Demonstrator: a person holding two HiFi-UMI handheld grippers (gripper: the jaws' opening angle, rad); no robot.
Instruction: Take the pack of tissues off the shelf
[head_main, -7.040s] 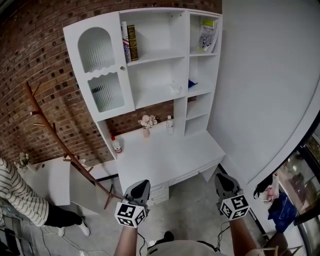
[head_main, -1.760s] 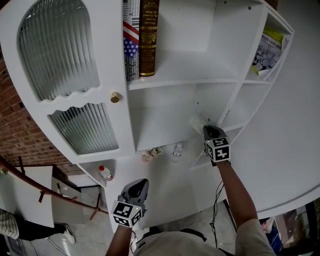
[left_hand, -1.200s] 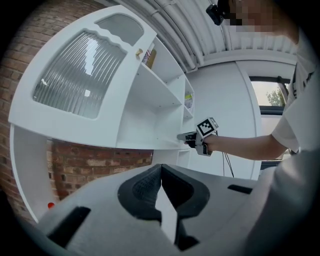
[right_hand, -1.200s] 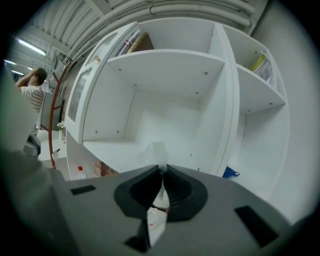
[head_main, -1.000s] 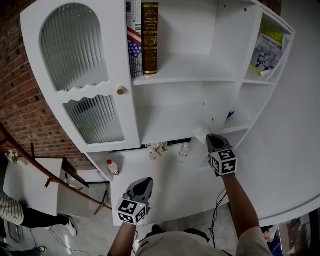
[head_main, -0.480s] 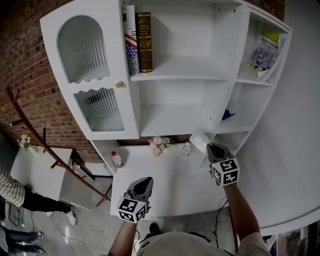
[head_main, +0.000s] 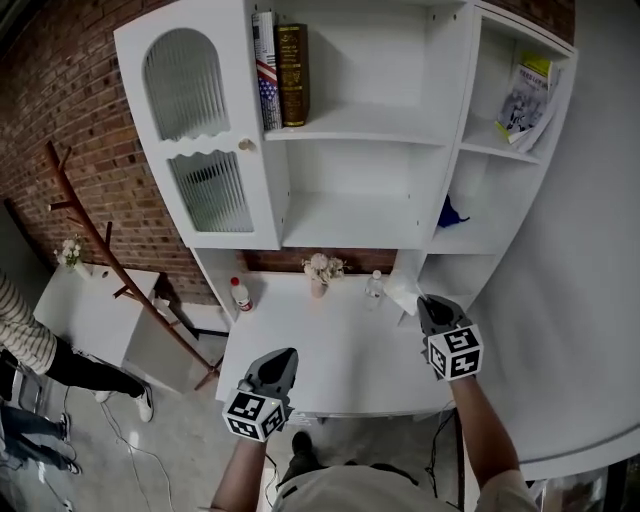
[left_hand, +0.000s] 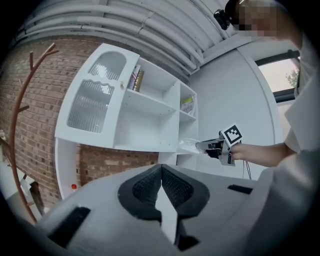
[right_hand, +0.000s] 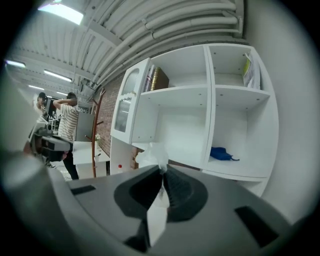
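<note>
Both fingers of my right gripper (head_main: 426, 302) are clamping on the edge of the pack of tissues (head_main: 403, 291). I am holding the pack clear of the white shelf unit (head_main: 352, 216), out in front of it and above the back right part of the desk (head_main: 330, 355). My left gripper (head_main: 286, 356) is hovering over the desk's front edge, its fingers pressing together on nothing.

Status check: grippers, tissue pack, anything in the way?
Right gripper shut on tissue pack, off the shelf, over the desk. Left gripper shut, empty. Small bottle and flowers on desk close by, not touched.
</note>
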